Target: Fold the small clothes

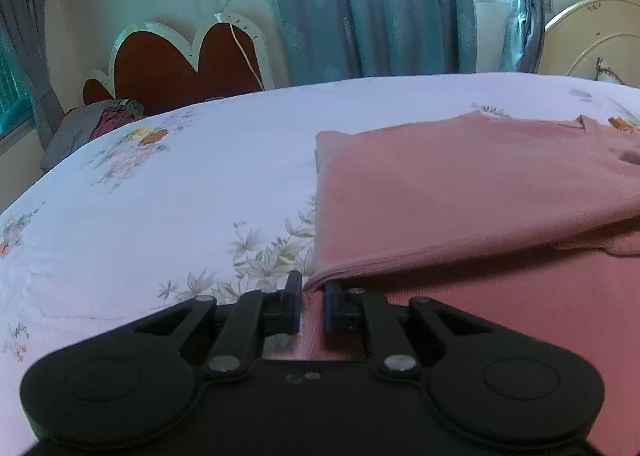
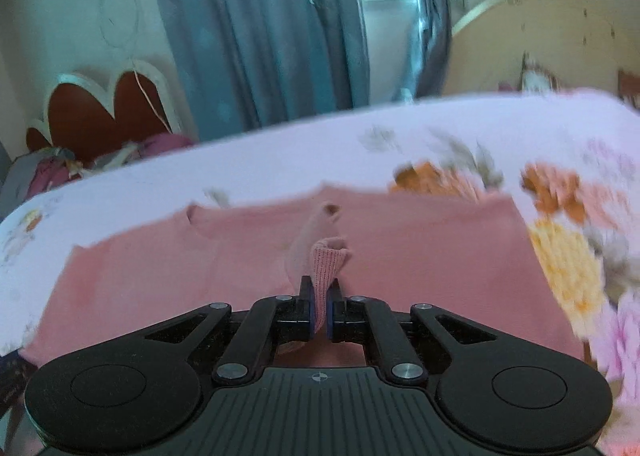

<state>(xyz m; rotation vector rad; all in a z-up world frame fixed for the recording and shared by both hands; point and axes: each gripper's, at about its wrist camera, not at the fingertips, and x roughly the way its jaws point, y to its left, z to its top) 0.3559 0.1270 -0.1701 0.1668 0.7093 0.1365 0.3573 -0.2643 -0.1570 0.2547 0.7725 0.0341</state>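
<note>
Both grippers pinch the pink garment [image 2: 400,256] spread on the floral-sheeted bed [image 1: 160,196]. Left gripper [image 1: 312,302] has its jaws nearly together on the garment's near left corner fold, and right gripper [image 2: 320,310] is clamped on a ribbed cuff [image 2: 326,260] standing up between its pads.

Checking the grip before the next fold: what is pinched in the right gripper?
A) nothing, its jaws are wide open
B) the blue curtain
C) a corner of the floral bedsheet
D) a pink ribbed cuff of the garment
D: in the right wrist view the right gripper is shut on a pink ribbed cuff, lifted above the pink garment lying on the bedsheet.
</note>
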